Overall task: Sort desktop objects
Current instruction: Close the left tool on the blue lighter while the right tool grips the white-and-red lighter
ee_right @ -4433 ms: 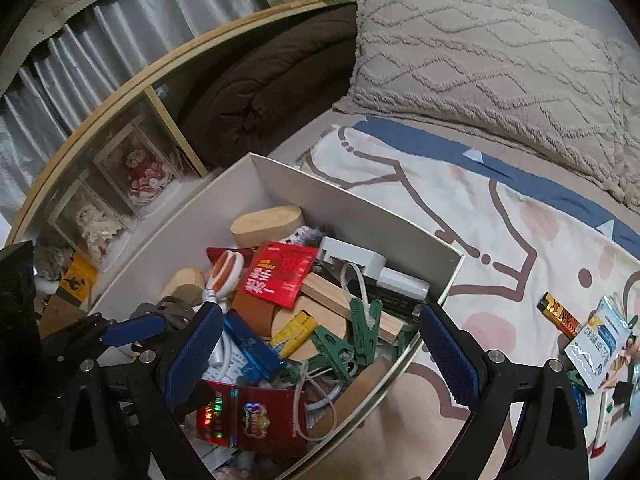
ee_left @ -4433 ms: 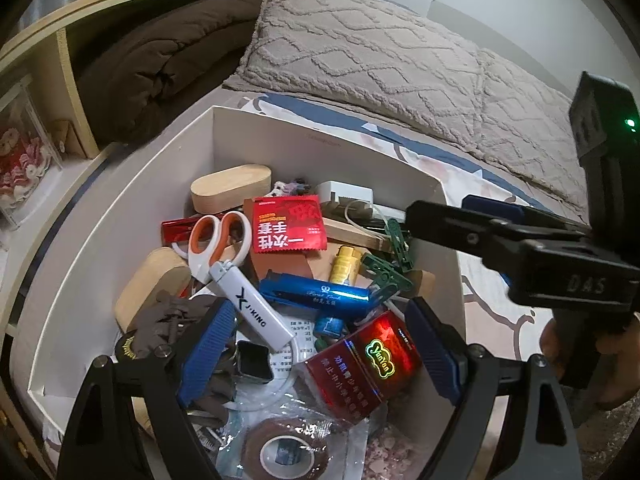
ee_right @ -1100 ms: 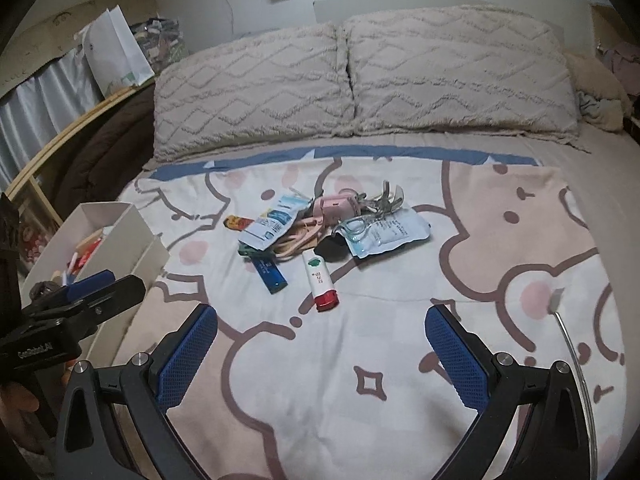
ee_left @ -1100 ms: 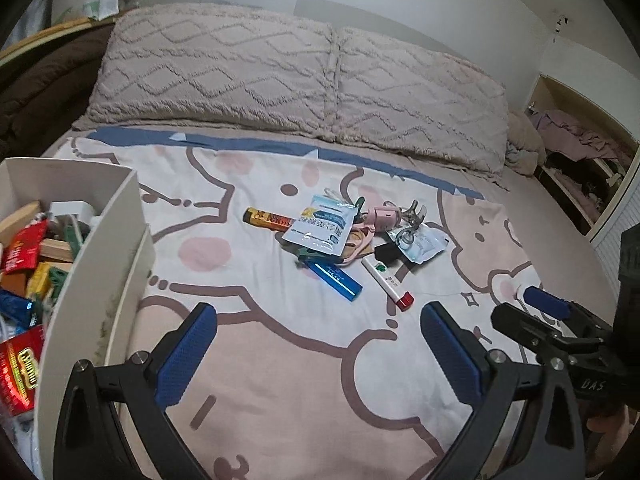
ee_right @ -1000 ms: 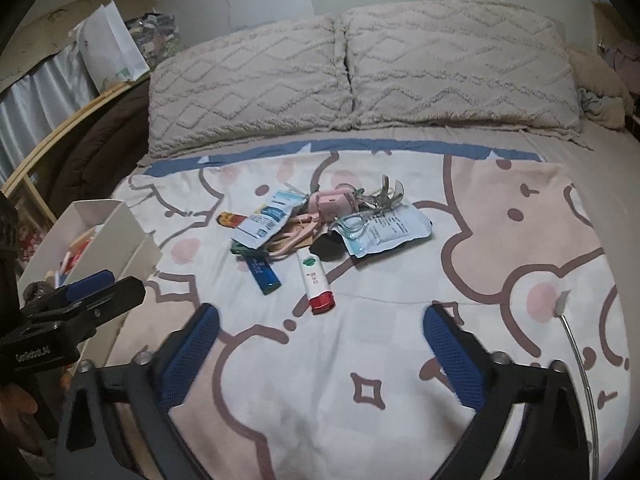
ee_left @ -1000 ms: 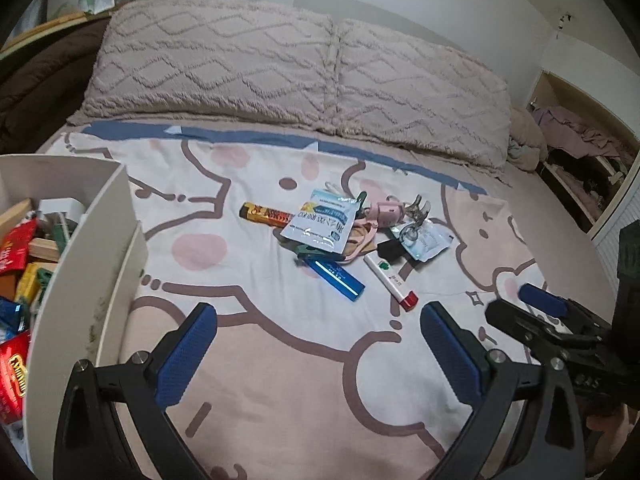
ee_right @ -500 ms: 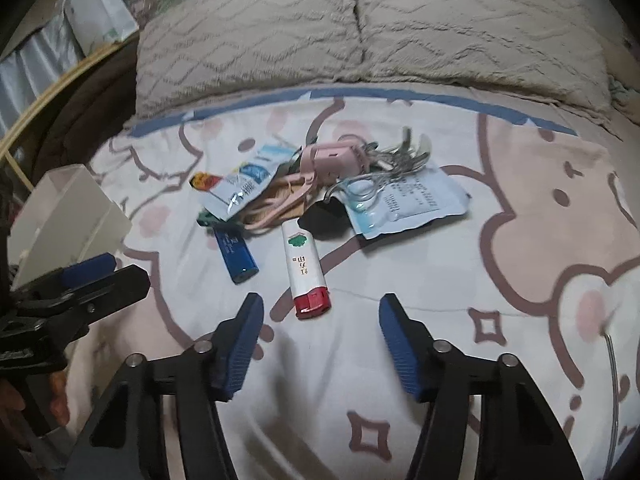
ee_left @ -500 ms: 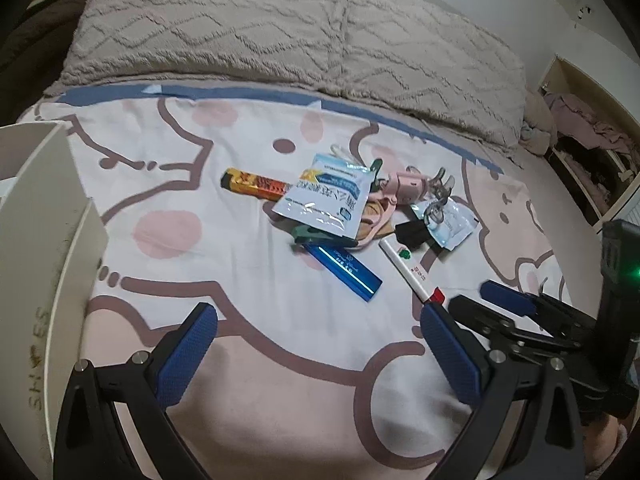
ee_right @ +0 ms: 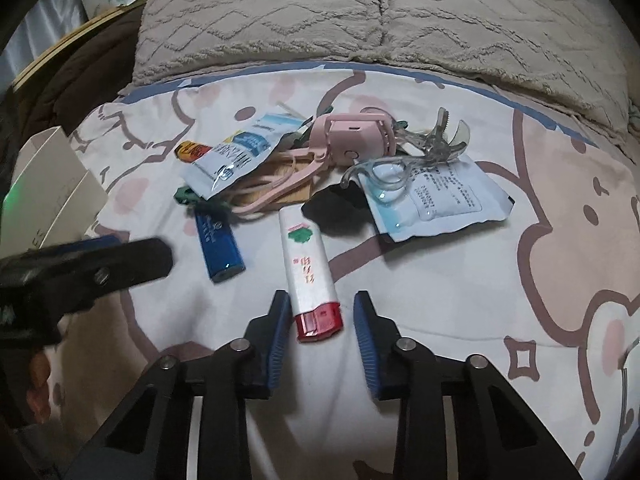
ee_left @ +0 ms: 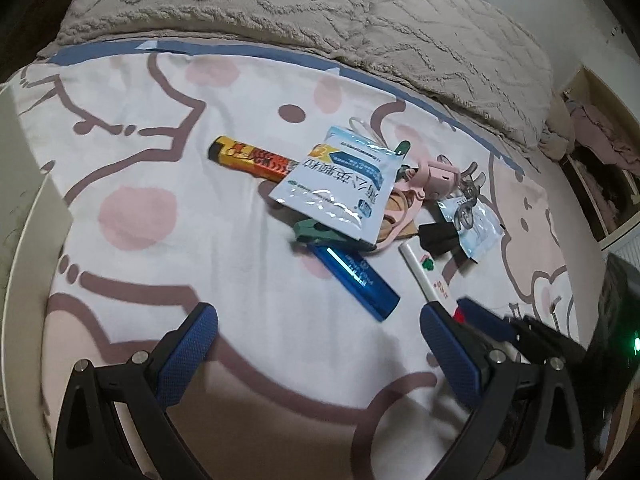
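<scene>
A pile of small objects lies on the bed sheet. A white tube with a red cap [ee_right: 310, 272] lies lengthwise in front of my right gripper [ee_right: 320, 320]; its red end sits between the partly closed jaws, with small gaps on both sides. It also shows in the left wrist view [ee_left: 428, 276]. A blue lighter [ee_right: 219, 244] [ee_left: 356, 276] lies left of it. My left gripper [ee_left: 316, 344] is wide open and empty, low over the sheet in front of the blue lighter. Behind are a white-blue sachet [ee_left: 344, 184], an orange-yellow bar [ee_left: 252, 158], a pink device [ee_right: 352, 138] and a clear clip [ee_right: 404, 160].
A white storage box [ee_right: 52, 192] stands at the left edge of the bed. Two beige pillows [ee_right: 380, 12] lie at the headboard. A flat blue-white packet [ee_right: 440, 200] lies right of the pile. A green clip [ee_left: 316, 234] lies under the sachet.
Both grippers have moved forward and down toward the pile. My right gripper's jaws have narrowed and now straddle the red end of the white tube. The left gripper stays wide open.
</scene>
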The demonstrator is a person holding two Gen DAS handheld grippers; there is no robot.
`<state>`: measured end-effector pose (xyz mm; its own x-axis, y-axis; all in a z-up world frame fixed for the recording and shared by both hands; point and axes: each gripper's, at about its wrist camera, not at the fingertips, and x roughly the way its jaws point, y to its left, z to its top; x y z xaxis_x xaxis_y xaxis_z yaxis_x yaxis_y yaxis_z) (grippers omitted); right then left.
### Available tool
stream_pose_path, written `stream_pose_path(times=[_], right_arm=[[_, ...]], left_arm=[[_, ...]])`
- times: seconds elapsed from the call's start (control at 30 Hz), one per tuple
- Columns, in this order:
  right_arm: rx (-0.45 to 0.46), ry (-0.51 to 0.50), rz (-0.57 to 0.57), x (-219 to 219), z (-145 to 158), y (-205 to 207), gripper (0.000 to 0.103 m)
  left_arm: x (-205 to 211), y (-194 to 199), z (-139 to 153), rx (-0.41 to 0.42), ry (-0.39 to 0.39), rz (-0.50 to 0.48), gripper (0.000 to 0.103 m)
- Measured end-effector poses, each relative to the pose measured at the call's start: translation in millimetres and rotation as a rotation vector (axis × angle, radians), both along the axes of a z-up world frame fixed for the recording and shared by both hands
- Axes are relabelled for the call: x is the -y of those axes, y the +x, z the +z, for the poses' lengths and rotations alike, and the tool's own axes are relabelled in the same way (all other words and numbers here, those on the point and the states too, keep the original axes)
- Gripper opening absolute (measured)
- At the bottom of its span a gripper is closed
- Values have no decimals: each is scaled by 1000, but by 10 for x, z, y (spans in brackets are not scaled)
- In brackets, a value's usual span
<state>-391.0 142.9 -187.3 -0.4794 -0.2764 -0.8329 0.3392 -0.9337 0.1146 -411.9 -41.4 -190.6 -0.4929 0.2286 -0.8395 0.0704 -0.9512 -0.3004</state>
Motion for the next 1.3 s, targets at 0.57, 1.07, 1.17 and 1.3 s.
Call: stream_pose_path(times=[0.57, 1.07, 1.17, 1.3], right_arm=[[-27, -46, 4, -131, -69, 419, 25], [-90, -61, 2, -95, -136, 483, 25], [-79, -84, -1, -152, -143, 485, 26], [-62, -121, -6, -168, -158, 441, 27]], left_arm=[[-273, -292, -212, 26, -249, -27, 102], [186, 1, -285, 57, -245, -18, 103], [197, -4, -304, 61, -232, -14, 103], [178, 58, -279, 23, -232, 7, 101]])
